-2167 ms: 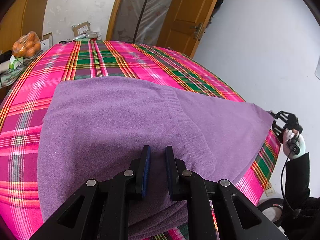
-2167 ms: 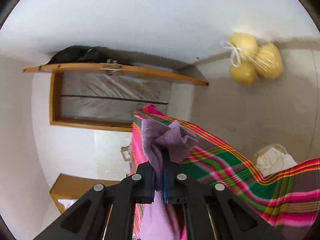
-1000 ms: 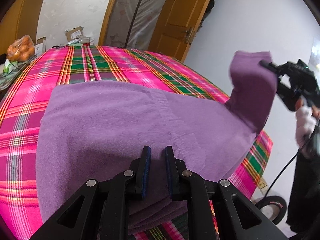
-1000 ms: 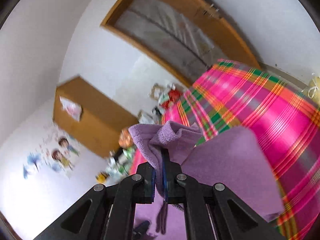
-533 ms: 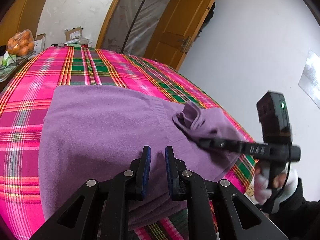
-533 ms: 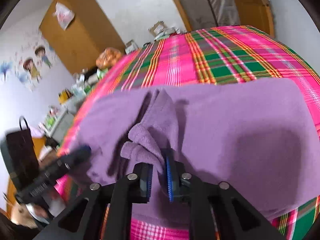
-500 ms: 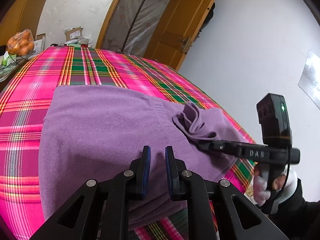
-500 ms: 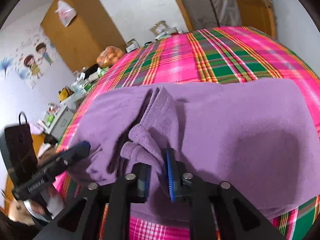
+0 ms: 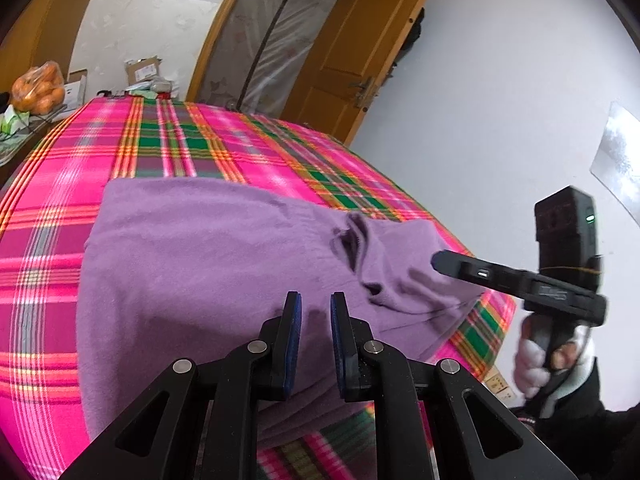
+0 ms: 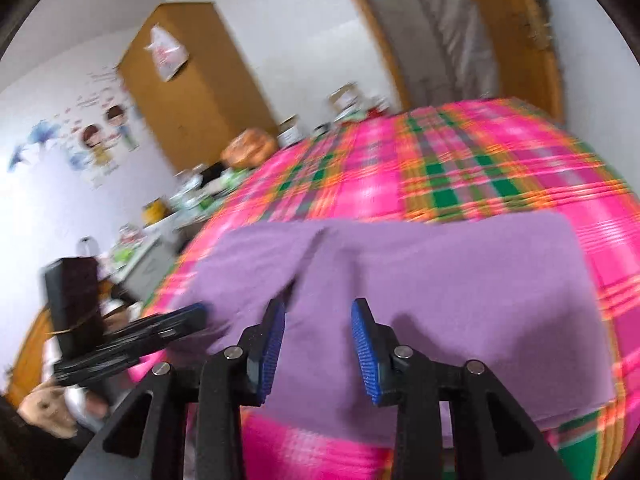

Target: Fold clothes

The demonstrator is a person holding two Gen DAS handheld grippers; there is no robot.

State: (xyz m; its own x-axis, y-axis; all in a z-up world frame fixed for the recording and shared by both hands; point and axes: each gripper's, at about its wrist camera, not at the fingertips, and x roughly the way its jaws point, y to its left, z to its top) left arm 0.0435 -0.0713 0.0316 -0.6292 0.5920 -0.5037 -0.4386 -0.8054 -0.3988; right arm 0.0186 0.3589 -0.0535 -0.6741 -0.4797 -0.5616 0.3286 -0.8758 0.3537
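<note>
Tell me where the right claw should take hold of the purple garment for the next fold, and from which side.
Probably the purple garment is best taken at its near right corner, where the edge lies flat on the plaid bedspread, coming in low from the bed's near side. The right claw is opening with nothing pinched; the folded-over flap already lies inward.

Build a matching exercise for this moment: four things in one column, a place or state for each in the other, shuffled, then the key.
Things
1. purple fleece garment
2. pink, green and orange plaid bedspread
3. right tongs
4. clear bag of oranges

Places or states
A. on the cluttered surface beyond the bed's far left corner
B. lying on the bed, one end folded over and rumpled
C. jaws opening, pads clear of the fabric
D. spread over the whole bed, under the garment

Pairs: 1-B, 2-D, 3-C, 4-A
</note>
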